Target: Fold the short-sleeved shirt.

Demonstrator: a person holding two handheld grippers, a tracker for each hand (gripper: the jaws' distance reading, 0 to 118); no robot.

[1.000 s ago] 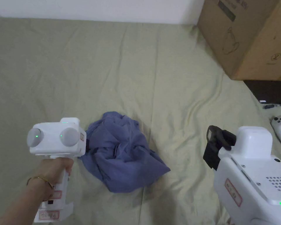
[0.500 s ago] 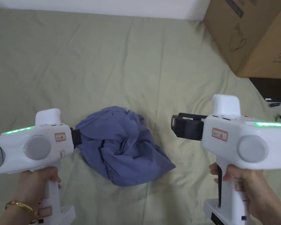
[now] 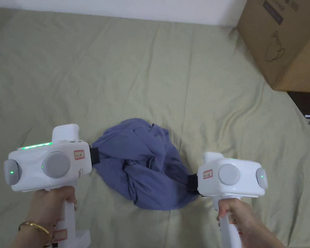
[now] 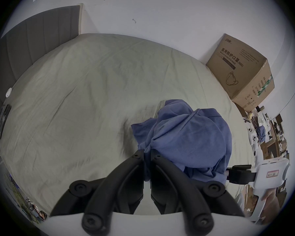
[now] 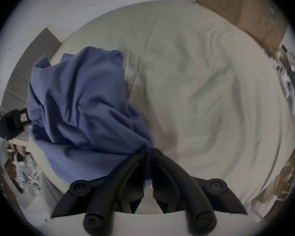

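While shirt [image 3: 144,164] is lying bunched on bed sheet [image 3: 151,71], left gripper [image 4: 147,152] and right gripper [image 5: 147,152] are pinching opposite edges (jaws closed on cloth). Soft, light, limp; is probably sagging when lifted, hem corners being best hold.

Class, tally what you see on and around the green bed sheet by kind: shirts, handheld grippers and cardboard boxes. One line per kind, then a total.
Blue shirts: 1
Handheld grippers, left gripper and right gripper: 2
Cardboard boxes: 1
Total: 4
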